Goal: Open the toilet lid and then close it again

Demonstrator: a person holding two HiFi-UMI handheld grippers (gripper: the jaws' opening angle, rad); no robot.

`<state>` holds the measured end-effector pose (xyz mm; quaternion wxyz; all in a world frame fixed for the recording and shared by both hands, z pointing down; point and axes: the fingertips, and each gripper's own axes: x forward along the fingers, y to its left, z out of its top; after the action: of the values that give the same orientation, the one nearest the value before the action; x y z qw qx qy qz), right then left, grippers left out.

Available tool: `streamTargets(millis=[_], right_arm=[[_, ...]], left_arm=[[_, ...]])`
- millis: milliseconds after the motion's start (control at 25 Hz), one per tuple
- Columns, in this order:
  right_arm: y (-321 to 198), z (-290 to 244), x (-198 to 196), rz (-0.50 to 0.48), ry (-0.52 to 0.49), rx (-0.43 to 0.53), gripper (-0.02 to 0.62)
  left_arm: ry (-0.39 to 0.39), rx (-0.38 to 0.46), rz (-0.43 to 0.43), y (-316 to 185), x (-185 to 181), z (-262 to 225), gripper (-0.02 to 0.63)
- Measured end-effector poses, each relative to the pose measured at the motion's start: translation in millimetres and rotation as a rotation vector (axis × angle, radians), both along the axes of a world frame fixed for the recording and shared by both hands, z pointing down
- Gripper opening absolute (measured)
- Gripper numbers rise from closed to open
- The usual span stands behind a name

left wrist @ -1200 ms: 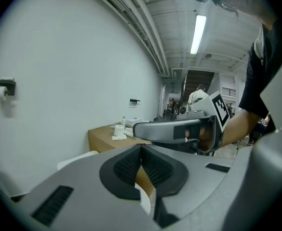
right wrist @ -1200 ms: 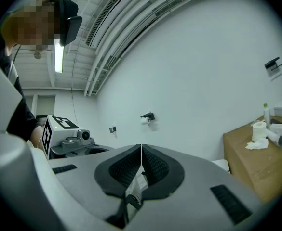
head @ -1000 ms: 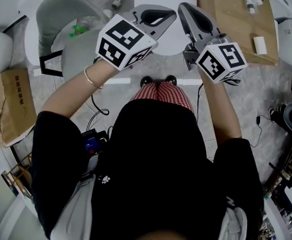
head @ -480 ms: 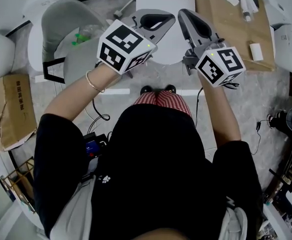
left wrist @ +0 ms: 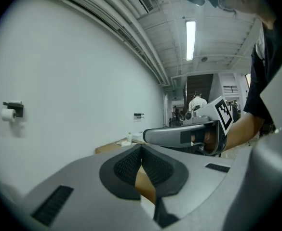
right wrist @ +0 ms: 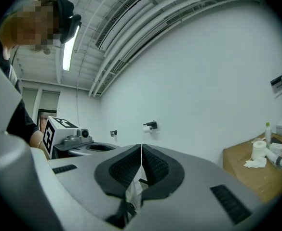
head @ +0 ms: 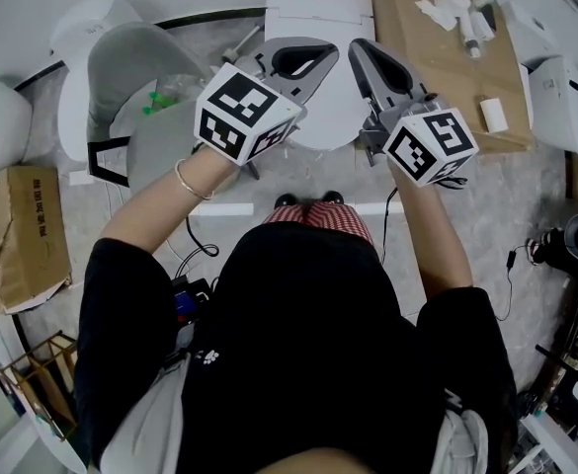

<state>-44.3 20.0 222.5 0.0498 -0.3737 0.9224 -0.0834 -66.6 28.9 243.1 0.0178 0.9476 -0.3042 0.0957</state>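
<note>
Toilet lid (head: 330, 118) lies shut, grey mottled floor (head: 536, 205) around, white wall (right wrist: 203, 81) behind.

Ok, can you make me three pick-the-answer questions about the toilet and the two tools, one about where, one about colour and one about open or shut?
1. Where is the toilet?
A) just ahead of the shoes
B) back behind them
C) up on a shelf

2. What colour is the toilet lid?
A) red
B) white
C) black

3. How are the left tool and the right tool?
A) both wide open
B) both shut and empty
C) both clamped on the lid

Answers:
1 A, the head view shows the toilet standing just past the toes of the shoes.
2 B, the lid is plain white, like the tank behind it.
3 B, each tool's own view shows its pads meeting at the tip with nothing held between them.
</note>
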Motion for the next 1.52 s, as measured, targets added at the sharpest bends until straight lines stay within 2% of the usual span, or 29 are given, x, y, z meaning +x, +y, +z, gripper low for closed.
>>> streamTargets(millis=[400, 600, 960, 1520], right_arm=[[16, -13, 15, 0.019, -0.016, 0.021, 0.021], [18, -17, 21, 0.032, -0.031, 0.018, 0.021], [16, -22, 20, 0.021, -0.037, 0.017, 0.021], [6, -18, 16, 0.021, -0.048, -0.007, 0.02]], left_arm=[[0.04, 0.001, -0.003, 12, 2, -12, 0.005], [0.095, -0.021, -0.009, 10, 1, -19, 0.005], [0.039, 0.035, 0.018, 15, 6, -21, 0.005], [0.053, 0.008, 0.012, 6, 1, -17, 0.005]])
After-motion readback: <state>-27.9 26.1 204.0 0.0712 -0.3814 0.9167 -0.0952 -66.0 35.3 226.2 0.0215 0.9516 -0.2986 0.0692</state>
